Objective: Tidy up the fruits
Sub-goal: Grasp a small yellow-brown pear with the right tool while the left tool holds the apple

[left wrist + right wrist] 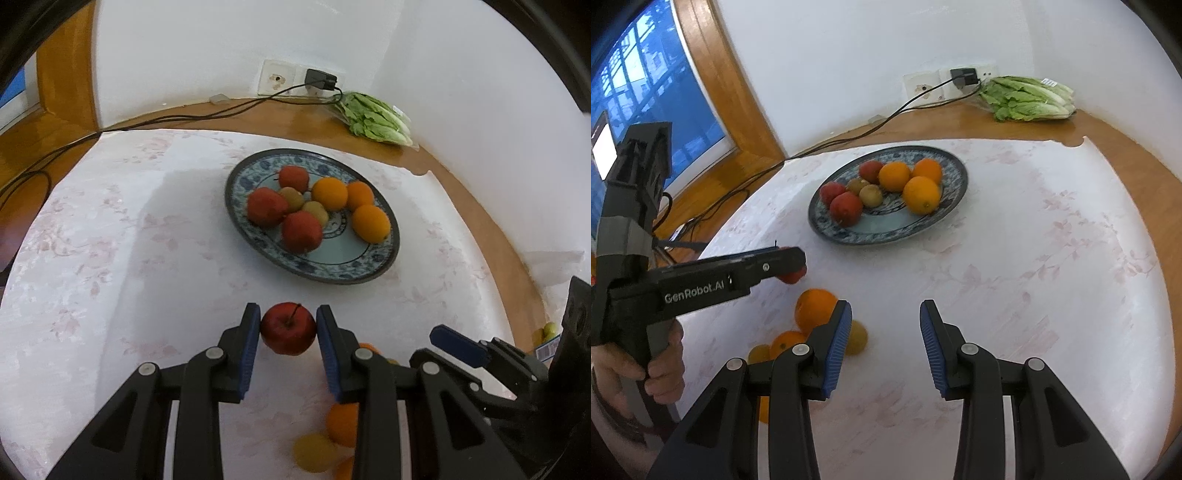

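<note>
My left gripper (pixel 288 317) is shut on a red apple (pixel 288 329), holding it by its sides with the stem up, just above the tablecloth. The right wrist view shows the same gripper (pixel 792 266) from the side with the apple (pixel 793 277) peeking out below it. Further back, a blue-patterned plate (pixel 332 275) (pixel 849 236) holds three red apples, two kiwis and three oranges. My right gripper (pixel 884 314) is open over bare cloth with nothing between its fingers. Loose oranges (pixel 814 308) and yellowish fruits (pixel 857 338) lie to its left.
A bag of lettuce (pixel 373 118) (pixel 1030 98) lies at the back by the wall. A black cable (pixel 184 118) runs from a plugged-in charger (pixel 964 75) across the wooden tabletop. A hand (pixel 661 373) grips the left tool's handle.
</note>
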